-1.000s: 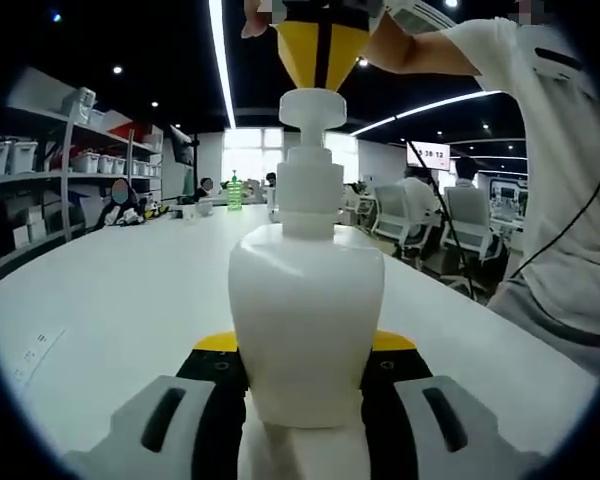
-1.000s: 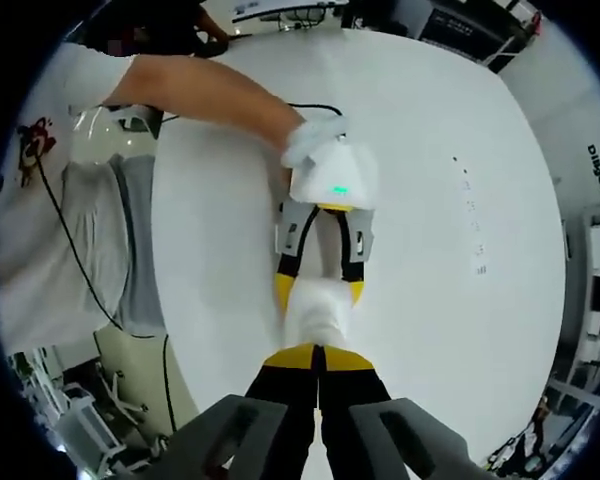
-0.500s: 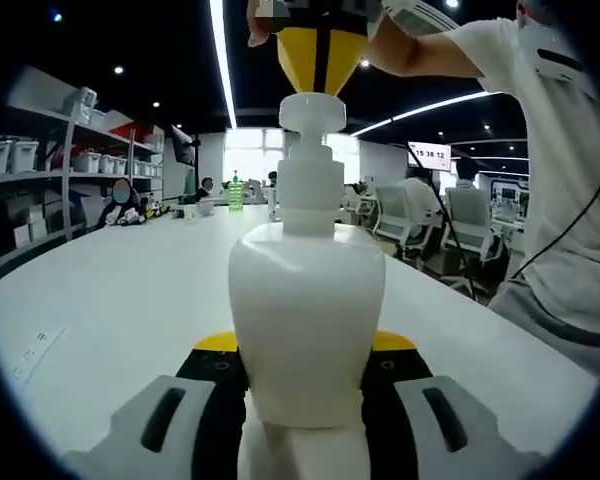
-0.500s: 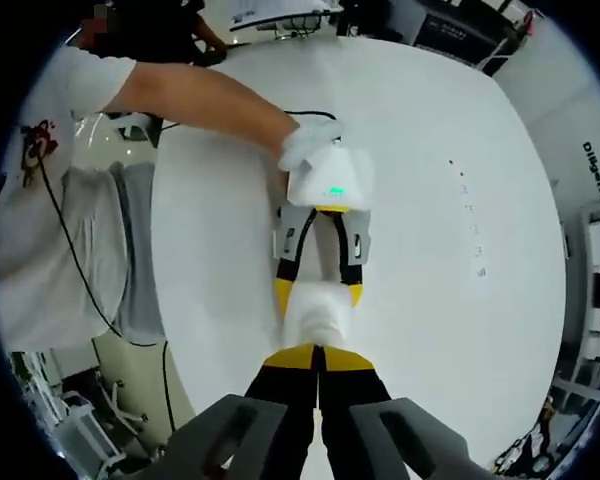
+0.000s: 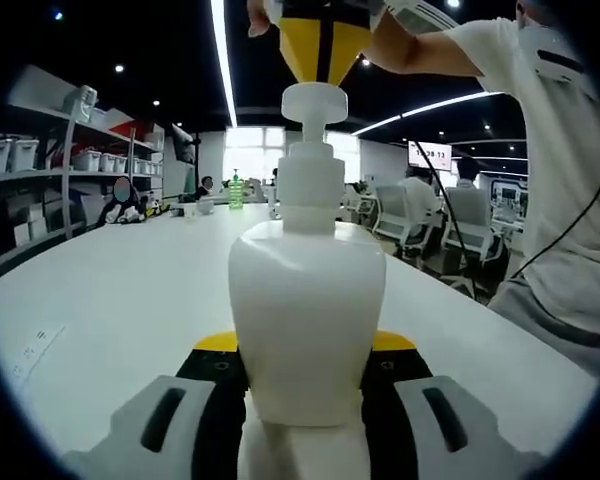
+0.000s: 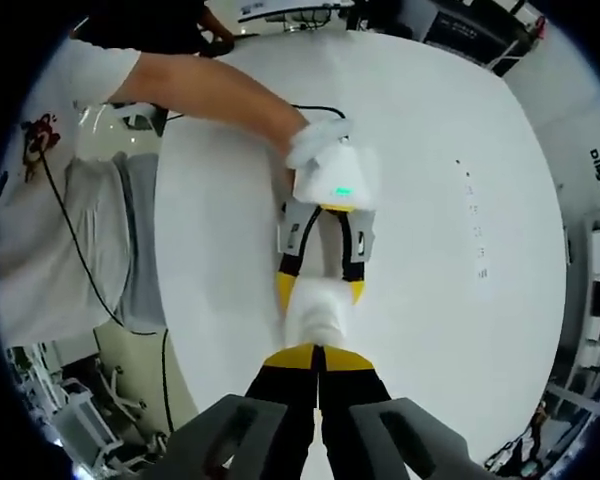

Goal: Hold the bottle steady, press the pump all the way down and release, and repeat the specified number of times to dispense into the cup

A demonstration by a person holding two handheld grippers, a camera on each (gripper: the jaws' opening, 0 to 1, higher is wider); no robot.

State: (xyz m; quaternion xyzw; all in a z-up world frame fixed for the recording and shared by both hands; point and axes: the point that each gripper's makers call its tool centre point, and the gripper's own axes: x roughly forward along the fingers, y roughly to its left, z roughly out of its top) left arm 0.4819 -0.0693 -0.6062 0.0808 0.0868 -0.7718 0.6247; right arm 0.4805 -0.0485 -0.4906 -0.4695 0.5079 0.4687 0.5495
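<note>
left hand-held gripper (image 5: 305, 375) grips white bottle (image 5: 306, 320), right hand-held gripper (image 5: 323, 45) atop pump (image 5: 313, 105)

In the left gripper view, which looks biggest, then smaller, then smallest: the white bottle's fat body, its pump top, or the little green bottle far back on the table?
1. Bottle body: biggest, though it sits closest to the camera, which swells it.
2. Pump top: much smaller.
3. Green bottle: tiniest, but it is far off on the table, so its real size is unsure.

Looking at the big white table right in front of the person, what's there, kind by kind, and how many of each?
Pump bottle: 1
Tongs: 2, the left tongs clamping the bottle's body, the right tongs closed above the pump head
Total: 3
</note>
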